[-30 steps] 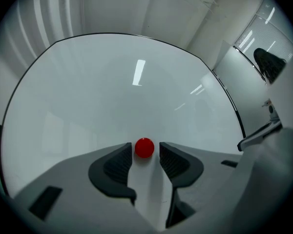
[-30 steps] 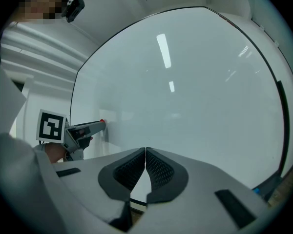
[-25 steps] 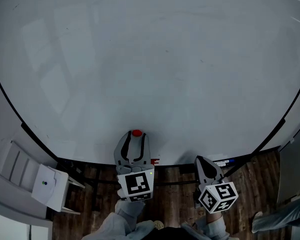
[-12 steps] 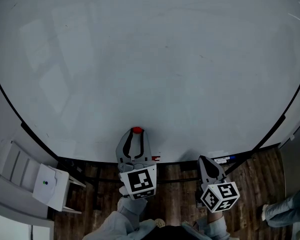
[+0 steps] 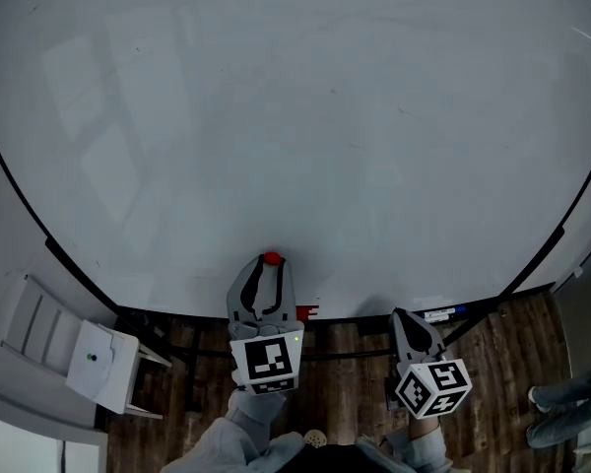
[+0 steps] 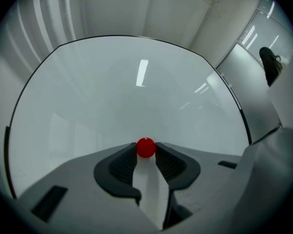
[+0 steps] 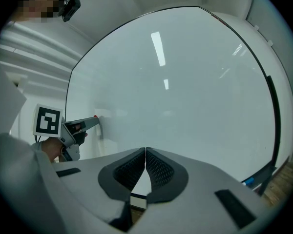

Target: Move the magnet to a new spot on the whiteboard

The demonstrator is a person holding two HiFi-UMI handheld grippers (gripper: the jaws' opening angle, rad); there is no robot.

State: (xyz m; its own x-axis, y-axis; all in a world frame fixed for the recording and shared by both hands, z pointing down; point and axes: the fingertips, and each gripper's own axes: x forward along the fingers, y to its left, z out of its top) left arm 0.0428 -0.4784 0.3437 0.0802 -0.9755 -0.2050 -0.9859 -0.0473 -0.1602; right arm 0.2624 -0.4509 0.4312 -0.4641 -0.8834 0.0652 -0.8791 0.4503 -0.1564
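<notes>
Between the pads of the left gripper point(image 6: 146, 151) a red magnet point(image 6: 146, 146) is clamped, with one pad pressed on it at 9 o'clock and the other at 3 o'clock. The magnet is seated against the whiteboard point(image 5: 305, 116), low on the board and just above its bottom edge, at 6 o'clock in the head view. The rest of the board is seen as bare white, marked only by reflected ceiling lights.

At 4 o'clock from the left gripper in the head view, the right gripper point(image 7: 145, 152) is held with its jaws together and nothing between them. Its tip is pointed at the board's lower edge, apart from the magnet. In the right gripper view the left gripper is seen at 9 o'clock, held by a hand point(image 7: 50, 147). A blue marker point(image 5: 445, 314) is laid on the ledge just at 2 o'clock from the right gripper. A white stand point(image 5: 94, 359) is placed on the wood floor point(image 5: 345, 382) at 8 o'clock.
</notes>
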